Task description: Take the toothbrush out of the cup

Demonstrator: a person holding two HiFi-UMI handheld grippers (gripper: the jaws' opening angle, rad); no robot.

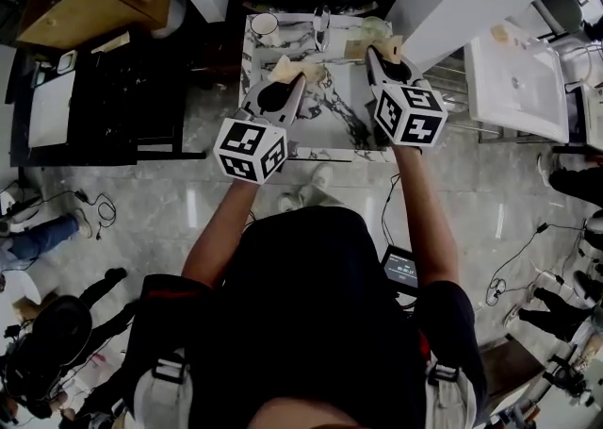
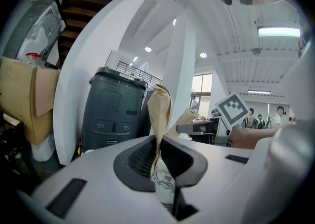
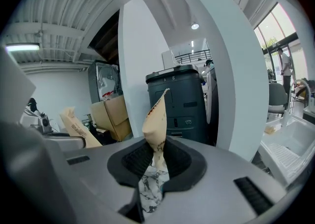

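Slippage is our nearest worry: the left gripper [image 2: 158,144] is clamped on a strip of tan paper [image 2: 160,105] and the right gripper [image 3: 156,146] on another tan paper piece [image 3: 156,114], each pinched by a thin edge above the table [image 1: 330,125], so a tug could tear or drop them. Farther off, the cup [image 1: 265,27] stands at the table's far left corner, well apart from both grippers, and we cannot pick out the toothbrush. With neither gripper free, we judge that reaching in risks toppling the cup.
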